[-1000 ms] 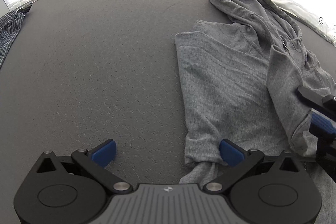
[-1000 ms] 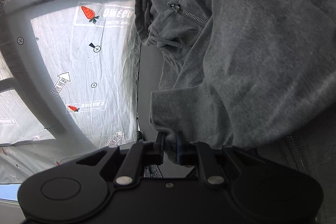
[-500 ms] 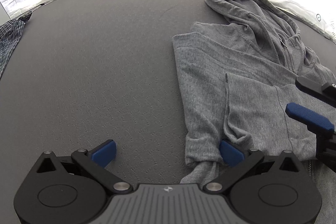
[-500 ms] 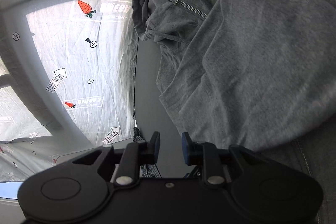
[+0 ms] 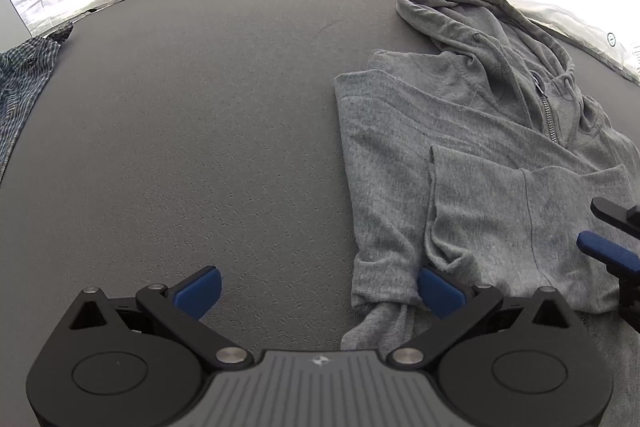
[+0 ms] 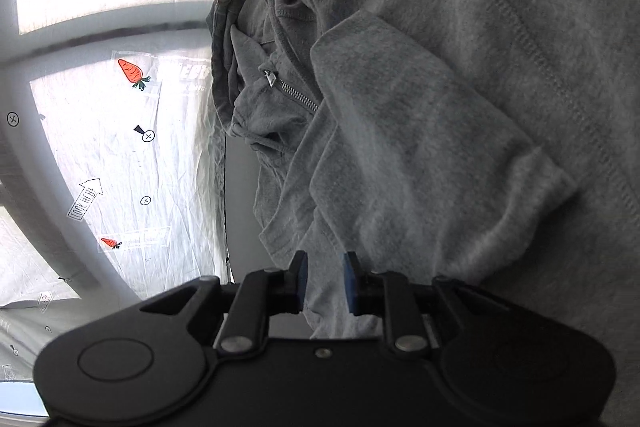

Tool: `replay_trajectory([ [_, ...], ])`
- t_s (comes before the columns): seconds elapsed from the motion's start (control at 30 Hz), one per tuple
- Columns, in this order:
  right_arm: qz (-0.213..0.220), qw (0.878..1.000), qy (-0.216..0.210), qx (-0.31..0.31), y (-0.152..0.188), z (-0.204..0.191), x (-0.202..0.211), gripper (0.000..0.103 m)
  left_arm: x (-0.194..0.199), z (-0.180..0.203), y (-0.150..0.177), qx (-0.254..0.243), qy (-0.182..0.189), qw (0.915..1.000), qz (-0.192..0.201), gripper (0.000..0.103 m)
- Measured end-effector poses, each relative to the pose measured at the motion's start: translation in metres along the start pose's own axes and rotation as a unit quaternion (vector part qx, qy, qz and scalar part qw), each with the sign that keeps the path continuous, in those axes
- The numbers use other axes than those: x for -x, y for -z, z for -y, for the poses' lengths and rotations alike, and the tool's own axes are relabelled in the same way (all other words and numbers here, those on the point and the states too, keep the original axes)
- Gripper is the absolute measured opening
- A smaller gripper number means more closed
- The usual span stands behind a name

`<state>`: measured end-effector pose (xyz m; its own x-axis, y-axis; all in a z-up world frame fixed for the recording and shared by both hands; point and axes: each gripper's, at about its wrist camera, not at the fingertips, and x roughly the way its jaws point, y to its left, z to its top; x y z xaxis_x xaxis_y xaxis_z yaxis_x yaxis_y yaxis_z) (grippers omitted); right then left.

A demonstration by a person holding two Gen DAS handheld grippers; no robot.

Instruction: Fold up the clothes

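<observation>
Striped cloth (image 5: 24, 75) beyond hoodie (image 5: 460, 163)

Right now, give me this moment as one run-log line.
step: fold hoodie | left gripper: open, one finger at hem | right gripper: open, over hoodie | sleeve: folded across body

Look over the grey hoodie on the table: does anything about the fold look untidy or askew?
Yes. The hoodie has its sleeves laid across the body, but the hood is still bunched at the far table edge, and one cuff trails out crumpled near the left tongs.
</observation>
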<state>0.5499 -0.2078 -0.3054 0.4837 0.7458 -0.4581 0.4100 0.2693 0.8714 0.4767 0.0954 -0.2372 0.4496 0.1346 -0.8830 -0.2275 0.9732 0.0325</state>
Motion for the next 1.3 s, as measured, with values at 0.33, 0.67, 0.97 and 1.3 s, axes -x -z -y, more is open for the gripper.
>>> replay_trajectory([
  [0.33,0.103,0.991,-0.004,-0.082,-0.019,0.047,0.089,0.021,0.041,0.036,0.033,-0.04,-0.014,0.9986,0.032,0.103],
  [0.67,0.238,0.97,0.028,-0.041,-0.041,0.078,0.225,0.026,0.064,0.091,0.052,-0.081,0.004,0.9953,0.052,0.103],
  [0.97,0.366,0.869,0.273,0.189,-0.053,0.095,0.351,0.047,0.042,0.136,0.039,-0.069,-0.005,0.9962,0.052,0.103],
  [1.3,0.395,0.74,0.474,0.267,-0.082,0.149,0.413,0.073,0.004,0.163,0.016,-0.022,-0.036,0.9978,0.051,0.103],
])
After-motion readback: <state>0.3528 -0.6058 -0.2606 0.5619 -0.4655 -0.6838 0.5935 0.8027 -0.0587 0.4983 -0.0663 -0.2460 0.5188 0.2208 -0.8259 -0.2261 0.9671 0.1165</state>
